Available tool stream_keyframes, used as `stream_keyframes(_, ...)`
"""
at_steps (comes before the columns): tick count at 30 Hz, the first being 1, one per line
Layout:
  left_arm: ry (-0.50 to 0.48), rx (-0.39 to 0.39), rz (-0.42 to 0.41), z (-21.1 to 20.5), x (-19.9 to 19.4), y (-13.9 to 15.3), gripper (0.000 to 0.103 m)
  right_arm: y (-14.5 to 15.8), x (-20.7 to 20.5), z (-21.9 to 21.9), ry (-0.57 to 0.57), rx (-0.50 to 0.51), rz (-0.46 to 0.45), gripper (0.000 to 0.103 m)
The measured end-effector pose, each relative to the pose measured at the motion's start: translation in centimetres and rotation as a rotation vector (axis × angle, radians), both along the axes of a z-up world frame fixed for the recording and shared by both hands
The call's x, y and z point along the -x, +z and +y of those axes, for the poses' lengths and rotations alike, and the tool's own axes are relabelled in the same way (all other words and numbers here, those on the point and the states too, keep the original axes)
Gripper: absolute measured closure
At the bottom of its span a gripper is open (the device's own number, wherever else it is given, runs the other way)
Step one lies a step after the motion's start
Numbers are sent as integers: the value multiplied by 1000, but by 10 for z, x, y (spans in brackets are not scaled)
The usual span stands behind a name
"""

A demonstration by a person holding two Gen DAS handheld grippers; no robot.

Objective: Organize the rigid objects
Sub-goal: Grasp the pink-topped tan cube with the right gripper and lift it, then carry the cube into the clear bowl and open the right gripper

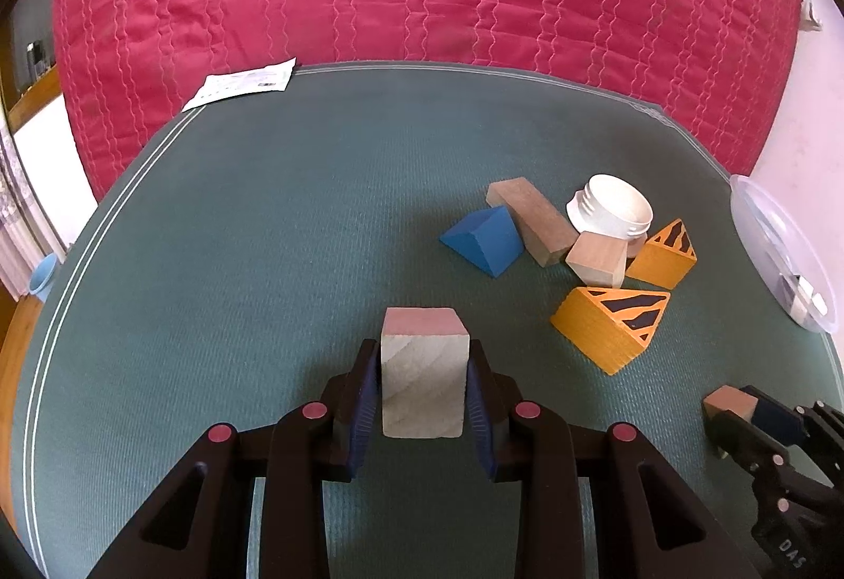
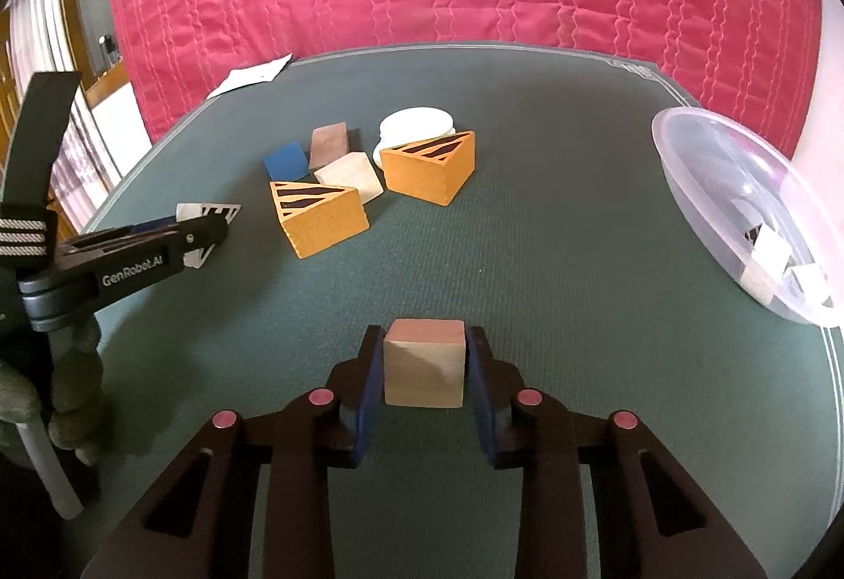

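Now left gripper jaws clamp pale wooden block; right gripper jaws clamp tan wooden cube.

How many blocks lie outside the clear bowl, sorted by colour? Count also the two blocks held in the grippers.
Orange wedges: 2
Blue wedge: 1
Wood blocks: 3
Whitish block: 1
Total: 7

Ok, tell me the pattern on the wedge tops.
Black stripes on orange, on both wedges; clearest in the right wrist view.
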State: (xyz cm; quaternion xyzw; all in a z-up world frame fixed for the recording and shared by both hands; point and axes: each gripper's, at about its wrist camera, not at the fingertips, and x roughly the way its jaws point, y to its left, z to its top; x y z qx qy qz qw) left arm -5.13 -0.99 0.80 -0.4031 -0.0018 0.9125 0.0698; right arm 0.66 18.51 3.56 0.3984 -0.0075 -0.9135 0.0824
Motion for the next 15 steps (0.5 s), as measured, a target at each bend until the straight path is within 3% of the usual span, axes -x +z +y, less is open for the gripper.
stream_keyframes(9, -23, -7, 41, 2, -11, 10, 72, 7, -10, 29, -34, 98, 18, 72)
stream_keyframes(15, -18, -19, 26, 8, -20, 11, 72, 16, -14, 55, -82, 146, 47, 72)
